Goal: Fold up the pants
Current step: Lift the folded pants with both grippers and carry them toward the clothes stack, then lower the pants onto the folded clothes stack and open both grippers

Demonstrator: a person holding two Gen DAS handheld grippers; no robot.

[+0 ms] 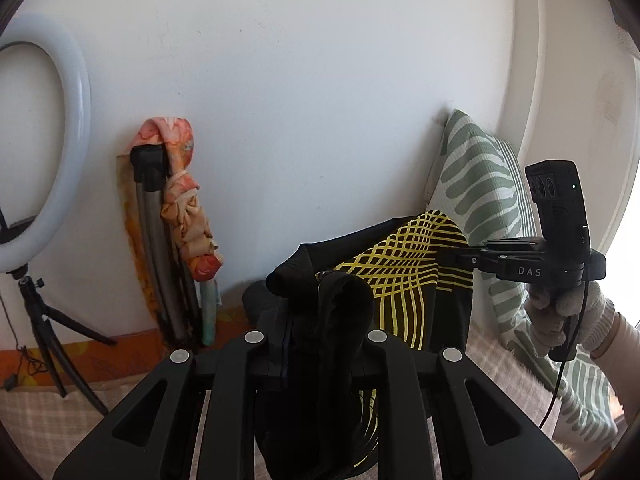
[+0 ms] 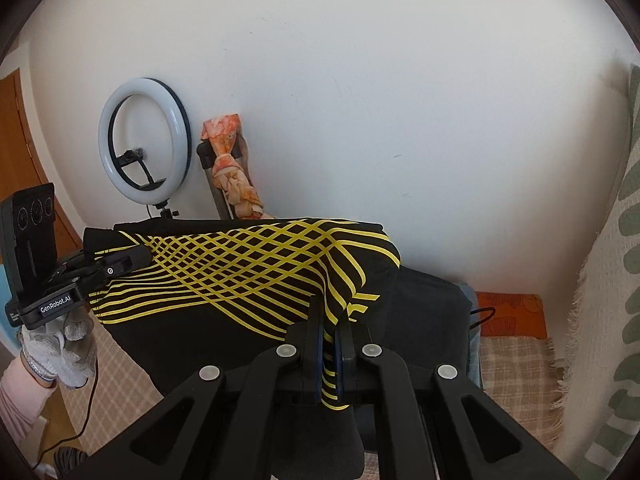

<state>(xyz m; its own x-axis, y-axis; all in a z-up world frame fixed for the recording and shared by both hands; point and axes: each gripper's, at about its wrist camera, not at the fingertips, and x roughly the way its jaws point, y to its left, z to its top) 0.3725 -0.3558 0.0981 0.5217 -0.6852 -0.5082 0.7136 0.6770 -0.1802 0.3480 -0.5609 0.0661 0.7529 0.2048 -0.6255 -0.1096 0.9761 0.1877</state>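
The pants [image 2: 248, 272] are black with a yellow lattice print and hang stretched in the air between both grippers. My left gripper [image 1: 316, 344] is shut on a bunched black edge of the pants [image 1: 400, 272]; it also shows at the left of the right wrist view [image 2: 120, 262], gripping the cloth's corner. My right gripper [image 2: 329, 344] is shut on the yellow-striped edge; it shows in the left wrist view [image 1: 452, 256], pinching the far corner. The cloth hides both sets of fingertips.
A ring light [image 2: 144, 140] on a tripod [image 1: 44, 320] stands at the wall. Folded poles wrapped in orange cloth [image 1: 180, 216] lean beside it. A green-patterned pillow [image 1: 480, 184] is on the right. A checked blanket [image 2: 516, 360] covers the surface below.
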